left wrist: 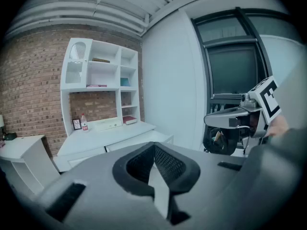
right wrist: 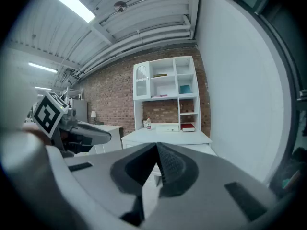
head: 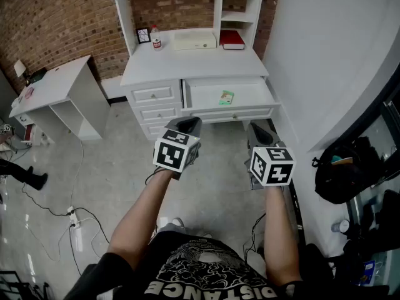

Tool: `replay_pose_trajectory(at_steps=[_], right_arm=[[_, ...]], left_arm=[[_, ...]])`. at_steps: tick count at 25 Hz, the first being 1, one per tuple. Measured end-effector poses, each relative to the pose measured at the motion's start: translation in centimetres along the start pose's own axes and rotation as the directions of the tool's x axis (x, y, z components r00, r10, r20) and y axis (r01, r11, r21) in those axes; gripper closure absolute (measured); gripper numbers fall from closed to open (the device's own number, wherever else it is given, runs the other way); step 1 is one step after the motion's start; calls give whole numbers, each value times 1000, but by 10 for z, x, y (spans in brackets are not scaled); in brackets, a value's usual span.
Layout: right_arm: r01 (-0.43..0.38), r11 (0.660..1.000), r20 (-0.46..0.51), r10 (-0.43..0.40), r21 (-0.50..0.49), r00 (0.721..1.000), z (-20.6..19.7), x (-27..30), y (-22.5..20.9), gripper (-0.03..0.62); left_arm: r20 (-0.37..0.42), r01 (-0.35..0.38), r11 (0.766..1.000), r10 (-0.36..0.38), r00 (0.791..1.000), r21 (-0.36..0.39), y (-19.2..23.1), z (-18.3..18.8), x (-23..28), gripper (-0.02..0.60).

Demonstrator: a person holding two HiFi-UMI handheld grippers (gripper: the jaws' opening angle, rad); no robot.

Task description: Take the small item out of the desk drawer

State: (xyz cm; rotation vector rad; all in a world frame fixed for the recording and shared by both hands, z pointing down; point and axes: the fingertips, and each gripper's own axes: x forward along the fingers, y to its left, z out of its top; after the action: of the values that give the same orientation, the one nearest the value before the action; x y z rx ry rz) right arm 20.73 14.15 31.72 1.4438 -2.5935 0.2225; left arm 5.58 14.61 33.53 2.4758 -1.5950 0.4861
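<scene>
In the head view, the small green item (head: 226,97) is lying in the open drawer (head: 195,96) under the white surface (head: 187,64), at upper centre. It is sitting well ahead of the left tool (head: 186,127) and right tool (head: 260,132), roughly between them, with nothing blocking. Its long axis looks too small to judge. In the left gripper view the jaws are resting together, empty. The right gripper view is showing the same.

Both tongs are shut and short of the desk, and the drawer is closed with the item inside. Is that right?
No. The drawer is open, pulled out of the desk, with the small green item lying inside; the head view shows it. The rest holds: the left tongs and right tongs are shut and short of the desk.
</scene>
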Motion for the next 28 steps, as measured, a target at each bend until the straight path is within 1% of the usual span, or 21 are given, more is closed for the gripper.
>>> replay_pose_trajectory(at_steps=[7, 10, 14, 20, 28], right_arm=[[-11, 1000, -2, 11, -4, 1000, -2, 4, -3, 589], [-12, 1000, -2, 12, 3, 1000, -3, 8, -4, 587], [-15, 1000, -20, 15, 12, 1000, -8, 20, -5, 532], [-7, 1000, -50, 7, 0, 999, -11, 47, -9, 496], [24, 1000, -90, -23, 5, 996, -13, 102, -24, 447]], left_arm=[[5, -18, 999, 17, 1000, 30, 1, 2, 2, 578], [6, -24, 999, 24, 1000, 32, 5, 3, 5, 578], [8, -26, 999, 25, 1000, 40, 14, 4, 12, 578], [8, -16, 1000, 16, 1000, 27, 36, 3, 35, 577], [4, 31, 999, -31, 1000, 29, 76, 6, 85, 577]])
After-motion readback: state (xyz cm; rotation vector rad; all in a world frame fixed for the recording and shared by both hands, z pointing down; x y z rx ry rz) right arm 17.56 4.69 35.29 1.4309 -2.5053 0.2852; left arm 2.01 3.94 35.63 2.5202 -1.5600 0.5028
